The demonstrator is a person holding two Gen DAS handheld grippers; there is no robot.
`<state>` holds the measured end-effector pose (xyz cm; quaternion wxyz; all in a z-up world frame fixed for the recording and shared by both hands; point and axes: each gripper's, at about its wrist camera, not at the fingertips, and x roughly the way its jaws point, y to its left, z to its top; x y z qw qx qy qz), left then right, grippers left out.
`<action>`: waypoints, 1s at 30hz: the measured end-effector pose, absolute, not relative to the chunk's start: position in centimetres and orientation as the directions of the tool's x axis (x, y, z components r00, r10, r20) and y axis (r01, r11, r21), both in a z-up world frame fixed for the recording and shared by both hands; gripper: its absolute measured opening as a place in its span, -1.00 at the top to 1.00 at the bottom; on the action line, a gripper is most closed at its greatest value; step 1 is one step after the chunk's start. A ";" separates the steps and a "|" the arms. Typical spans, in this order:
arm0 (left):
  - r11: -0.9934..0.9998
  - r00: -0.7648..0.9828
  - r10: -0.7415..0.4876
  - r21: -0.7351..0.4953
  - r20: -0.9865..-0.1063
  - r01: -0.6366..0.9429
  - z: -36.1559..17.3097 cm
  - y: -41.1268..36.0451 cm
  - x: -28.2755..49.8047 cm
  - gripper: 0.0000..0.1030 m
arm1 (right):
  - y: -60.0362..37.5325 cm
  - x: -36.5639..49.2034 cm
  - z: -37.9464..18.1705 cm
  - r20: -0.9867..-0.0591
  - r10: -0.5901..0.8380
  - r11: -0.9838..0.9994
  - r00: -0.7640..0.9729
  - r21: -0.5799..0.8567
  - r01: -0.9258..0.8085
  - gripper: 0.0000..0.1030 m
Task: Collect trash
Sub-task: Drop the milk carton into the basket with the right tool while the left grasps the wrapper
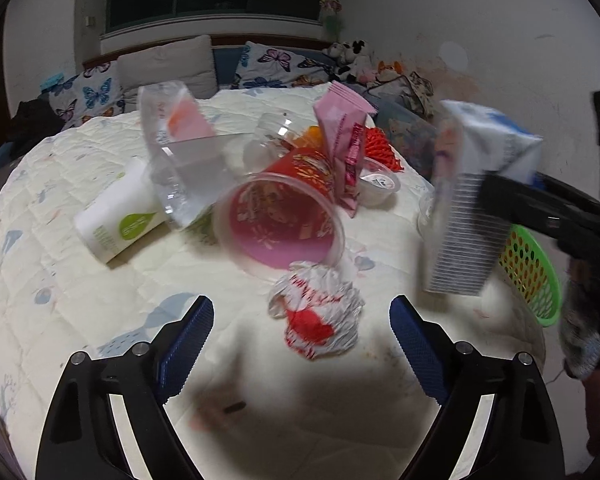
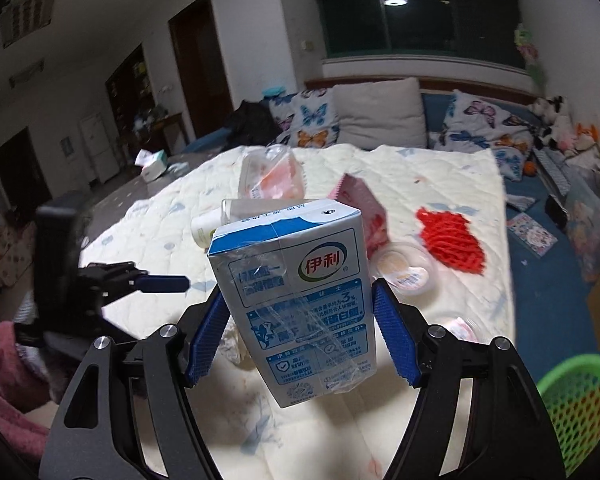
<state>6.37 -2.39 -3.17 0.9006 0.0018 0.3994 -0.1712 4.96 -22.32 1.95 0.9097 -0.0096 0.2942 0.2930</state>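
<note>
My right gripper (image 2: 300,300) is shut on a blue and white milk carton (image 2: 300,292) and holds it above the quilt; the carton also shows at the right of the left wrist view (image 1: 476,184). My left gripper (image 1: 302,312) is open and empty, just above a crumpled red and white wrapper (image 1: 316,316) that lies between its fingertips. Beyond it lie a red plastic cup (image 1: 284,216) on its side, a clear cup (image 1: 180,152), a white bottle (image 1: 116,216), a pink carton (image 1: 340,136), a small sealed cup (image 1: 380,186) and red foam netting (image 1: 380,148).
A green plastic basket (image 1: 532,276) stands at the right edge of the quilt-covered table (image 1: 60,280); it also shows in the right wrist view (image 2: 580,404). Butterfly pillows (image 1: 96,92) and plush toys (image 1: 356,60) lie on the sofa behind.
</note>
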 end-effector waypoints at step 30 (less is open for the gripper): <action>0.917 0.612 -0.349 -0.123 -0.709 0.380 -1.4 -4.5 3.9 0.07 | -42.6 -3.1 -1.5 -0.596 0.020 0.978 0.803 0.179 0.108 -0.37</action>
